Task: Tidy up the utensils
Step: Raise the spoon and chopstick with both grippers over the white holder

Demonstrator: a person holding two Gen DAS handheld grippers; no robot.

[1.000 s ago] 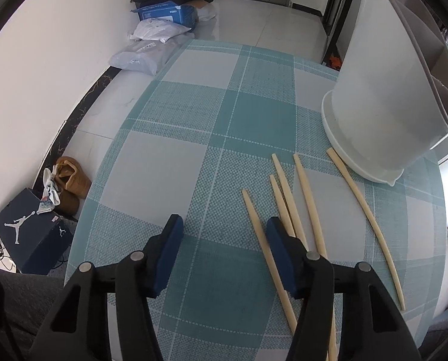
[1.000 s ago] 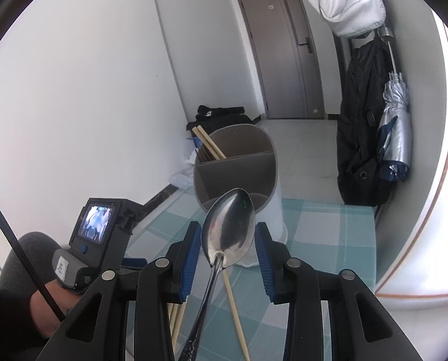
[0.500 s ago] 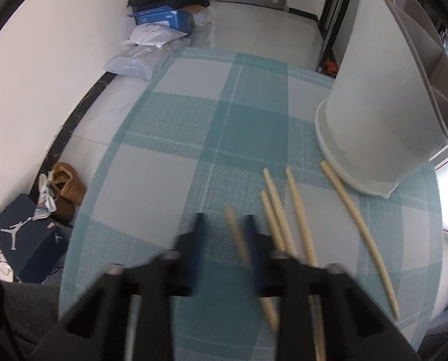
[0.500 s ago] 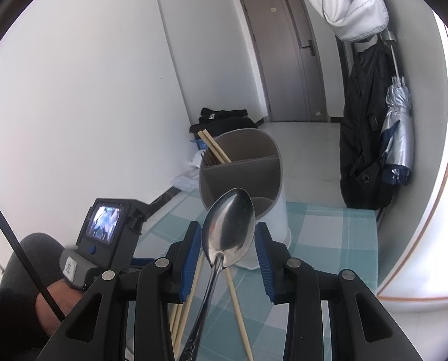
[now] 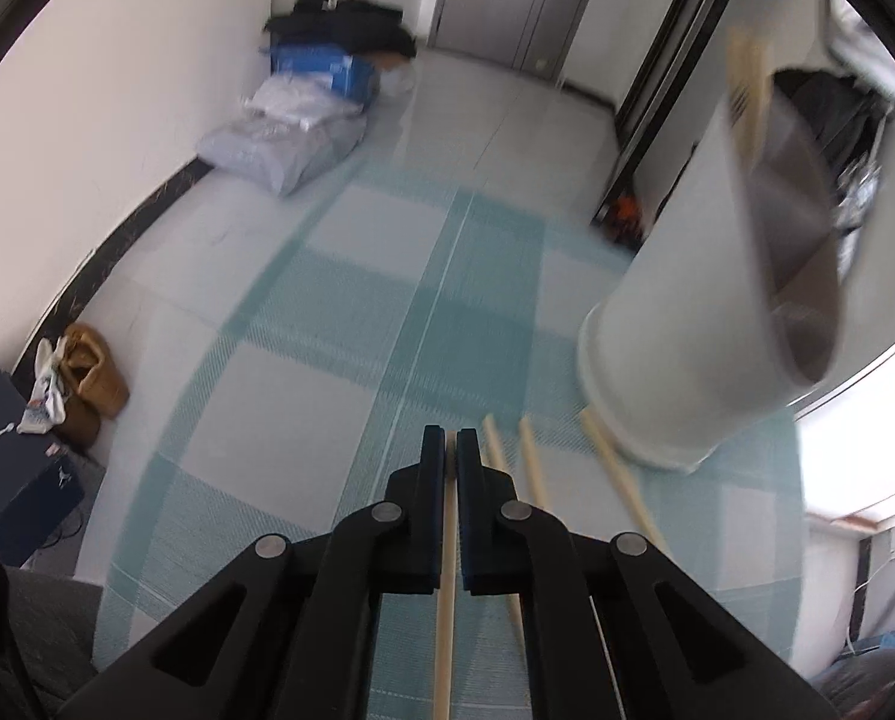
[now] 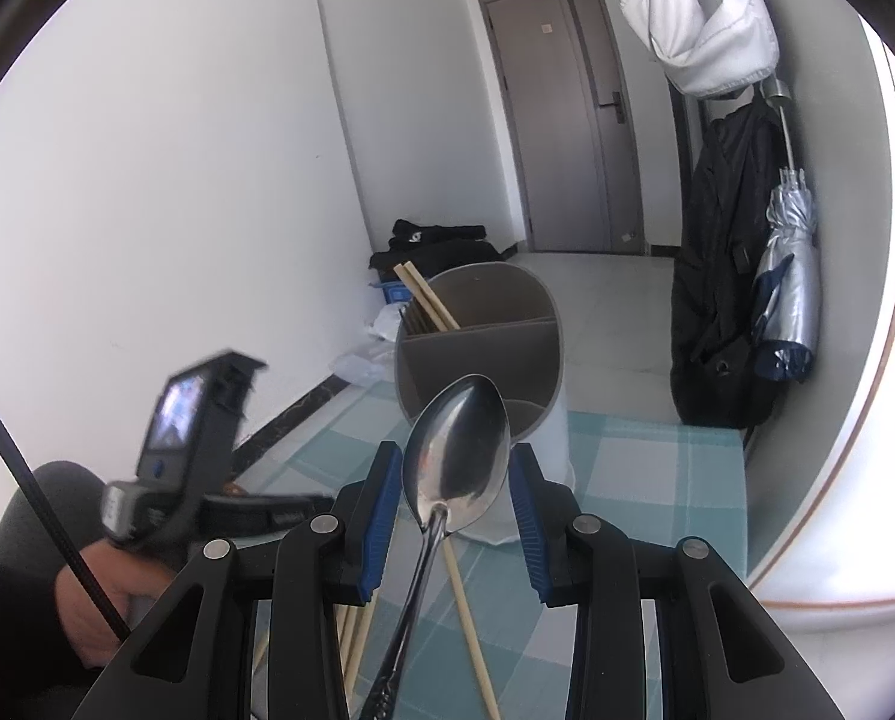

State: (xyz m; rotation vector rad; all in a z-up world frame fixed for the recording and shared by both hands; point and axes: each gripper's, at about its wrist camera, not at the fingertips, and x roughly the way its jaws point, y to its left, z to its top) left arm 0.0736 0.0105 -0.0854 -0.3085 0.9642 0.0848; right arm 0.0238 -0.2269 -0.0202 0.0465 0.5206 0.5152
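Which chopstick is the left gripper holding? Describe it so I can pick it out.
On the checked tablecloth, left of the white holder, several chopsticks lie loose. The held chopstick is the leftmost, and the only one pinched between the left gripper pads.

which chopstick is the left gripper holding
The leftmost chopstick, pinched between the shut left gripper; the other chopsticks lie loose on the tablecloth.

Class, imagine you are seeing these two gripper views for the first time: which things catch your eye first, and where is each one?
The metal spoon stands out first, bowl up between the right gripper's blue pads. Behind it stands the grey divided utensil holder with chopsticks in its far-left compartment. In the left wrist view, the left gripper is shut on a single wooden chopstick above the teal checked tablecloth.
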